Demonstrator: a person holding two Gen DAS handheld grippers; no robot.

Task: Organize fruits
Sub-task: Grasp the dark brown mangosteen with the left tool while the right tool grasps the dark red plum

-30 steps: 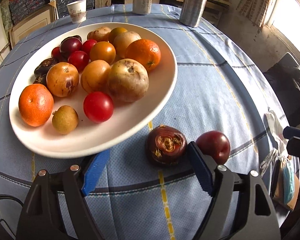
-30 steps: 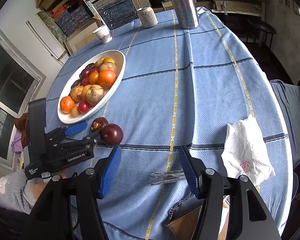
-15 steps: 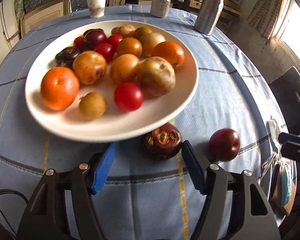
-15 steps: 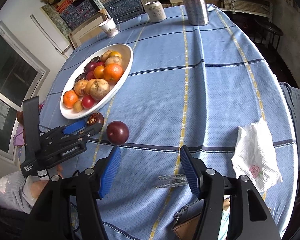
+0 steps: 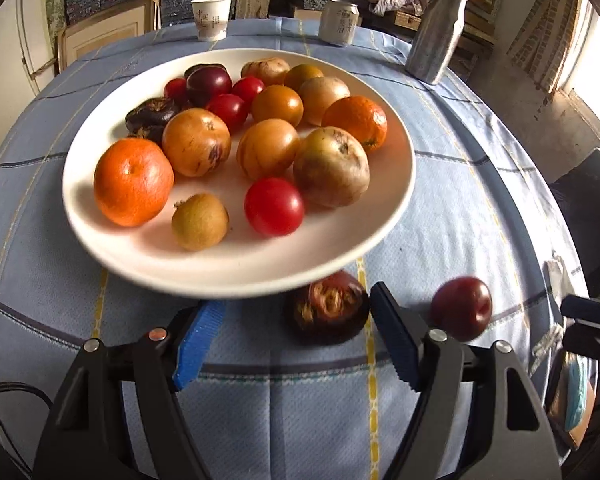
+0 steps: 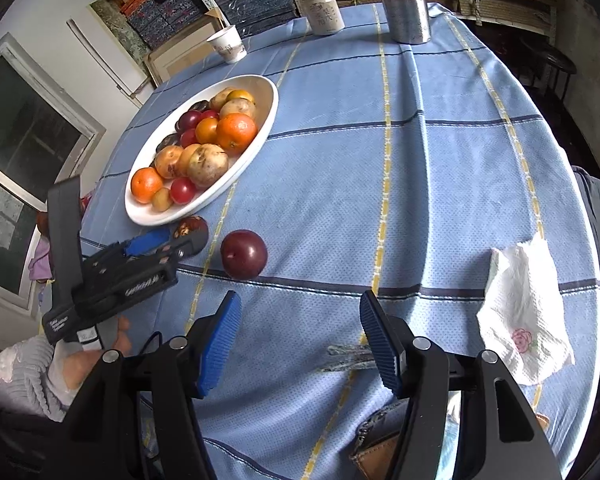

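The dark mangosteen (image 5: pixel 327 309) just off the near rim of the white plate (image 5: pixel 236 272) is smeared by motion in the left wrist view; the plate's rim hides its top. In the right wrist view the left claw (image 6: pixel 168 242) covers most of it. At the tabletop's near edge, a brown pouch (image 6: pixel 374 454) is cut off by the frame bottom and the right claw's (image 6: pixel 300 346) body. Print on the paper cup (image 5: pixel 211 19) and can (image 5: pixel 339 22) is too small to read.

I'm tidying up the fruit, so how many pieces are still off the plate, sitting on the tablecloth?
2. A dark mangosteen lies just under the plate's near rim, between the left gripper's opening jaws; a red plum sits right of it. The plate could hide others.
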